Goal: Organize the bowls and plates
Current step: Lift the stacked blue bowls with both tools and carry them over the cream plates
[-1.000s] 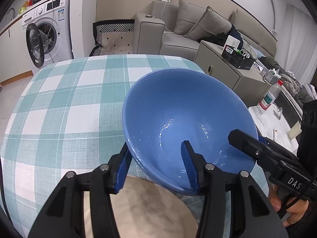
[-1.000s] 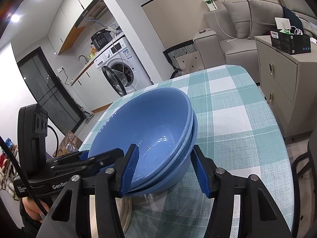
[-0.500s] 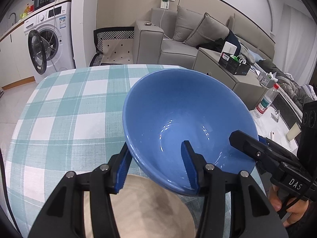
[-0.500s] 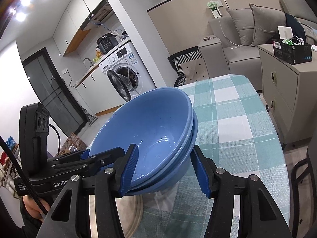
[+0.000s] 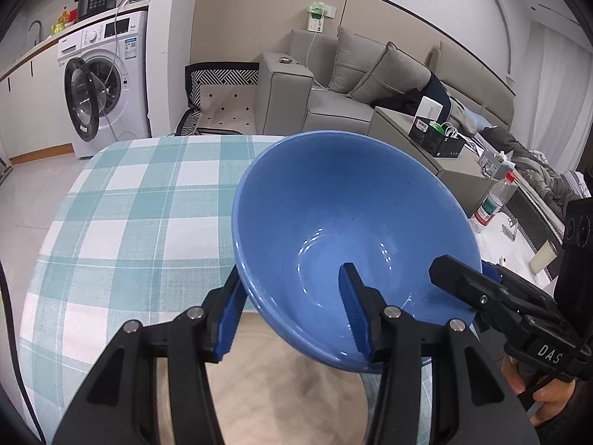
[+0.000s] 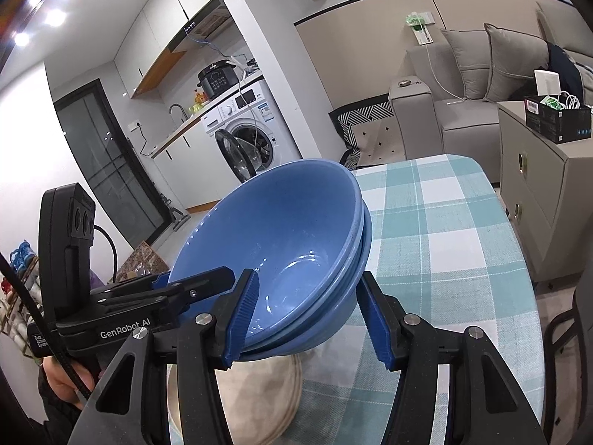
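Bowls (image 6: 281, 244), stacked, pinched at opposite rims by left gripper (image 5: 292, 307) and right gripper (image 6: 307, 311), hiding most of the plate (image 5: 281, 385).

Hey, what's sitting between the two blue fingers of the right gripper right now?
The near rim of the stacked blue bowls sits between the right gripper's fingers, one finger inside, one outside. The right wrist view shows it.

Blue bowl (image 5: 344, 222) between two hand-held grippers
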